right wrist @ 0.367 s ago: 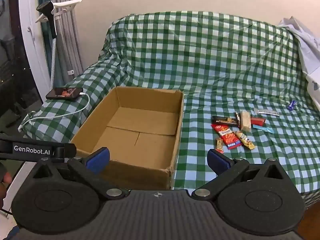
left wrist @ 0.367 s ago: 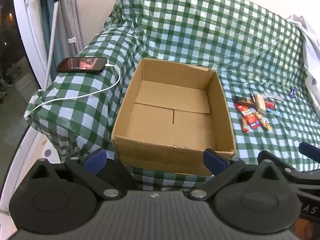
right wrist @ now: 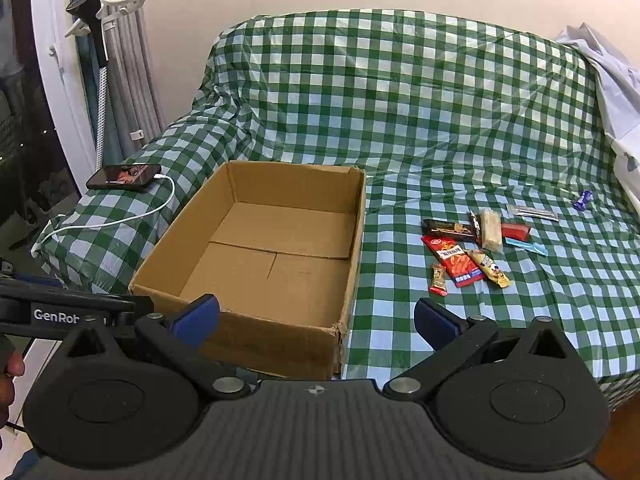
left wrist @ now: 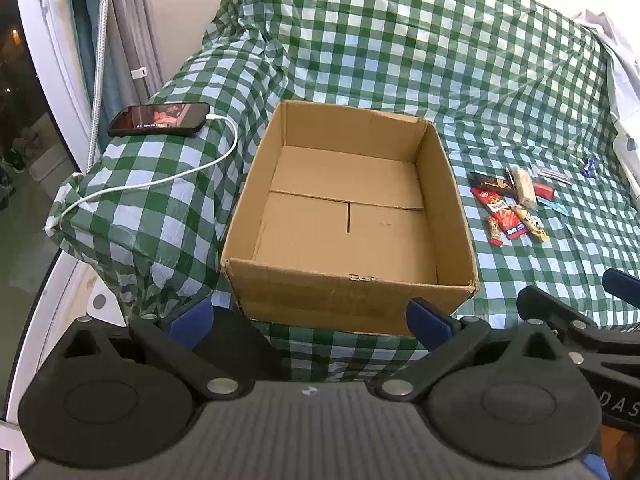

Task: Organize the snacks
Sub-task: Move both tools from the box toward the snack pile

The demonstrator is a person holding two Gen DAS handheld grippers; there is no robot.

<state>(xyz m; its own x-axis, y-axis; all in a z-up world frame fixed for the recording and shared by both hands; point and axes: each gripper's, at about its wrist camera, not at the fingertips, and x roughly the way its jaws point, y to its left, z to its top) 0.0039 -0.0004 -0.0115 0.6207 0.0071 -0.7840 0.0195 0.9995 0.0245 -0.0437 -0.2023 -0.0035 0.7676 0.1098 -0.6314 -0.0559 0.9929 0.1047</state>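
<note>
— From the left, what have we got?

— A phone (left wrist: 159,120) on the padded arm of the sofa, its white cable (left wrist: 172,176) trailing down the side. Next to it an open cardboard box (left wrist: 352,216), matte brown, square-cornered, flaps folded flat inside, nothing in it. Everything sits on a glossy green-and-white checked cover (left wrist: 400,60) that crinkles like thin plastic.

— And the snacks?

— Right of the box, a small heap of snacks (right wrist: 468,248) on the seat: slick foil wrappers, a red flat packet (right wrist: 454,260), a pale oblong bar (right wrist: 491,229), with a blue-wrapped sweet (right wrist: 582,199) lying well apart further right.

— The claws?

— Both the left claw (left wrist: 310,316) and the right claw (right wrist: 316,316) are spread as wide as they go, holding nothing, hanging short of the sofa's front edge.

— So what's the sensible way to start?

— I'd say the right claw takes the nearest loose wrapper, gripping across the narrow width. Those wrappers look slippery and overlap, so pick an outlying one first, then drop it in the box.
</note>
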